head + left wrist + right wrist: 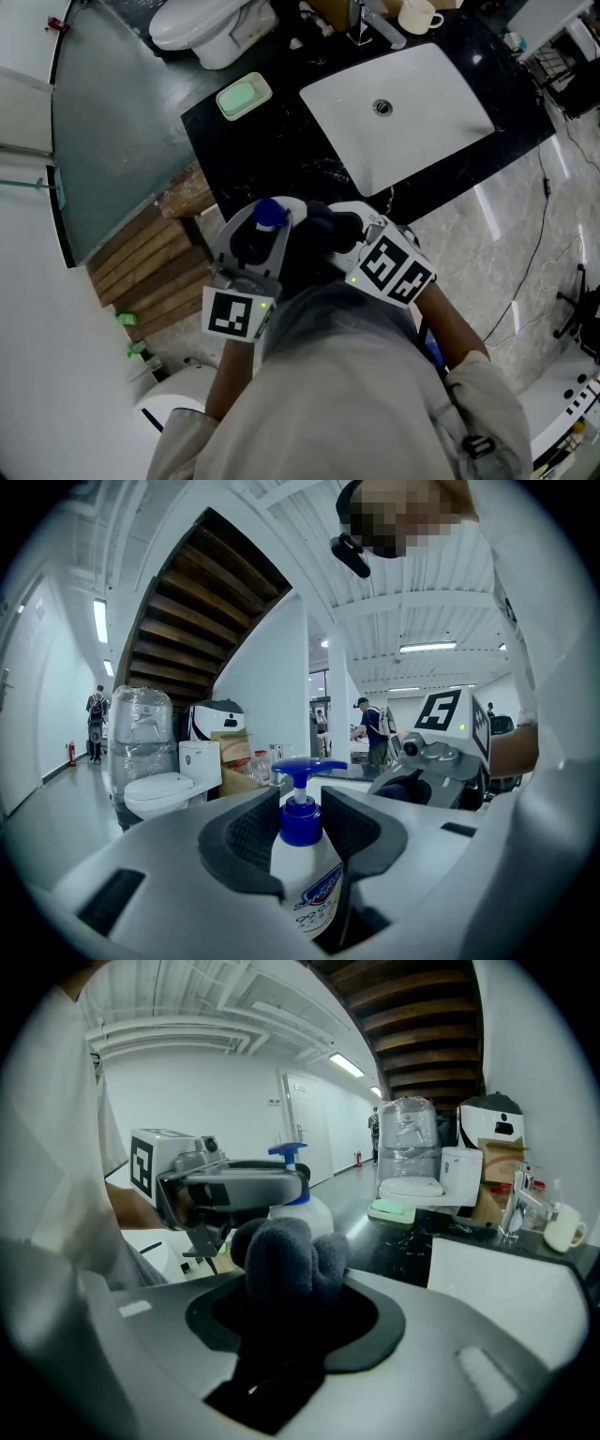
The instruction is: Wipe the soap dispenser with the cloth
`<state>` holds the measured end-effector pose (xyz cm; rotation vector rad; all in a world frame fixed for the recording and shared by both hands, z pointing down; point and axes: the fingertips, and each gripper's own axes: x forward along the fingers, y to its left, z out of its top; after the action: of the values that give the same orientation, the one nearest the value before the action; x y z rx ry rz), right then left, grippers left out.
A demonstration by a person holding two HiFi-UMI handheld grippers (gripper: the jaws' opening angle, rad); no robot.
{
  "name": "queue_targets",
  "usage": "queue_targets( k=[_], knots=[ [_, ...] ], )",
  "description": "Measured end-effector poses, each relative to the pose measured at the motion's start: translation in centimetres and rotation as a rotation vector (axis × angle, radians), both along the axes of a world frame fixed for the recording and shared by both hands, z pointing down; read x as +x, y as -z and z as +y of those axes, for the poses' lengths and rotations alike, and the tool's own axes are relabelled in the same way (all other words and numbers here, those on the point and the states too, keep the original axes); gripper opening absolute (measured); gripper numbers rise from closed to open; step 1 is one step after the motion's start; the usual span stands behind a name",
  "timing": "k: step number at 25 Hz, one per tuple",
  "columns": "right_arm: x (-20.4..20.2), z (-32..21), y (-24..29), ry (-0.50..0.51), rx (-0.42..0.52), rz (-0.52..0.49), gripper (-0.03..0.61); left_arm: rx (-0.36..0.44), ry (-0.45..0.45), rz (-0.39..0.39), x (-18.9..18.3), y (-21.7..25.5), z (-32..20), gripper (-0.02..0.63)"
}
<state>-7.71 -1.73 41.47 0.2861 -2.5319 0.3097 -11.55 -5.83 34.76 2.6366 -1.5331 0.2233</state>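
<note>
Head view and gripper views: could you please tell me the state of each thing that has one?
Dispenser: upright, pump up.
Left tongs: shut on dispenser.
Cloth: bunched up.
Right tongs: shut on cloth.
Sink: empty.
Mug: upright.

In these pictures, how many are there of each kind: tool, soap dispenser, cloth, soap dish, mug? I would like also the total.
Tool: 2 (left tool, right tool)
Soap dispenser: 1
Cloth: 1
Soap dish: 1
Mug: 1
Total: 6
</note>
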Motion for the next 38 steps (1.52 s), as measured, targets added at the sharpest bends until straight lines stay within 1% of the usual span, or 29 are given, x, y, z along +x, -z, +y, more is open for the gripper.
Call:
queue_targets(
  k=[23, 38],
  knots=[
    [0.2, -0.3, 2.4, 0.006, 0.053, -0.011, 0.164, -0.001, -0.001, 0.003, -0.1, 0.1, 0.0, 0.132],
    [0.6, -0.8, 4.0, 0.0, 0.087, -0.037, 0.164, -0.002, -0.007, -0.004, 0.0, 0.0, 0.1, 0.132]
  ],
)
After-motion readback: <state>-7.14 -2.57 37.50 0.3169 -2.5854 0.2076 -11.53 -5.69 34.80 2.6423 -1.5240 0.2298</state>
